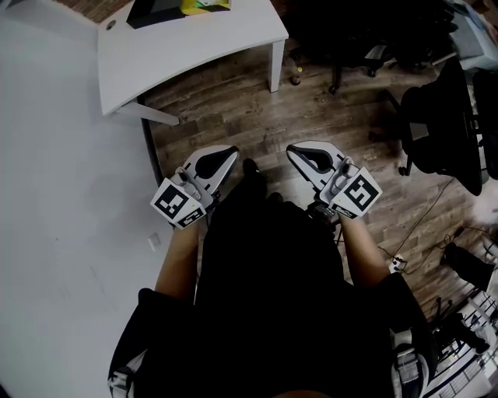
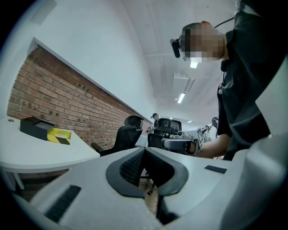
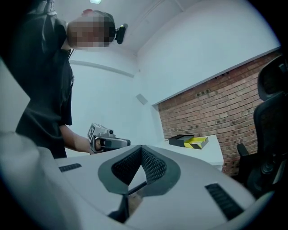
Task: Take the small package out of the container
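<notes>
On the white table (image 1: 194, 43) at the top of the head view stands a black container (image 1: 152, 9) with a yellow package (image 1: 206, 6) beside it, both cut off by the frame edge. The left gripper view shows the container (image 2: 35, 127) and the yellow-and-black package (image 2: 60, 135) far off to the left. They also appear in the right gripper view, container (image 3: 180, 139) and package (image 3: 196, 143). My left gripper (image 1: 231, 151) and right gripper (image 1: 292, 149) are held level in front of my body over the wood floor, well short of the table. Both are shut with nothing in them.
The table's white leg (image 1: 276, 66) and a dark floor strip (image 1: 152, 151) lie ahead. Black office chairs (image 1: 443, 124) stand to the right, with cables (image 1: 424, 214) on the floor. A brick wall (image 2: 58, 99) runs behind the table.
</notes>
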The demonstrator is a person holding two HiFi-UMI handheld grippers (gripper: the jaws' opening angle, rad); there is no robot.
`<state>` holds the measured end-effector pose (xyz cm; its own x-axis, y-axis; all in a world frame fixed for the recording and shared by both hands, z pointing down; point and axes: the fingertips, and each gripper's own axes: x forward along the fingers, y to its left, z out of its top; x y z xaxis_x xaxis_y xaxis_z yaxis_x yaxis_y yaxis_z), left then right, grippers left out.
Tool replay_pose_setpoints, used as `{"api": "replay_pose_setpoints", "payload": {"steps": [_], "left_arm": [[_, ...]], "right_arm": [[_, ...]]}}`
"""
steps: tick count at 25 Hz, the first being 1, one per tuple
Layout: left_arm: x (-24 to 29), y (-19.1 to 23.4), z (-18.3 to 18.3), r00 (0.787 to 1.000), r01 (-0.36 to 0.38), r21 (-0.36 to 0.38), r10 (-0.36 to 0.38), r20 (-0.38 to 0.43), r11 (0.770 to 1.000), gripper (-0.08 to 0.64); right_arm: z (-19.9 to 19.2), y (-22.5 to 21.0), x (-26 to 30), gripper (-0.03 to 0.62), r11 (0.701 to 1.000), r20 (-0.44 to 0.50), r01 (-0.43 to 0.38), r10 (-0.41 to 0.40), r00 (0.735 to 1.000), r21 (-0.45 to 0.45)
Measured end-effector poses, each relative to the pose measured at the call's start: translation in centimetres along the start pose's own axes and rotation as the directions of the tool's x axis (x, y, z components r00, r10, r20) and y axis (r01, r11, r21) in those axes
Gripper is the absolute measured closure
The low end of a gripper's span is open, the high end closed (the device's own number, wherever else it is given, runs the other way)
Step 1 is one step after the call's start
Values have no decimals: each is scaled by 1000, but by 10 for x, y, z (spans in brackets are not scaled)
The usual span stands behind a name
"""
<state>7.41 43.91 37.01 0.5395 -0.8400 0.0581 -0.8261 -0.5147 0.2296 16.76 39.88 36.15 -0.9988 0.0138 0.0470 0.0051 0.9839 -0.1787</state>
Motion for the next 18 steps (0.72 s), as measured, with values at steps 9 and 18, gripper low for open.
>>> {"api": "replay_pose_setpoints", "payload": {"steps": [9,18], "left_arm": [[6,105,22,1000,-10,-32,11,15,999,547],[25,183,31,999,15,-50,-13,31,999,547]], "right_arm": [[20,-84,69,587,997,-35,74,-74,997,4],[36,-147,136,586,994,-33,105,-105,994,-14]]}}
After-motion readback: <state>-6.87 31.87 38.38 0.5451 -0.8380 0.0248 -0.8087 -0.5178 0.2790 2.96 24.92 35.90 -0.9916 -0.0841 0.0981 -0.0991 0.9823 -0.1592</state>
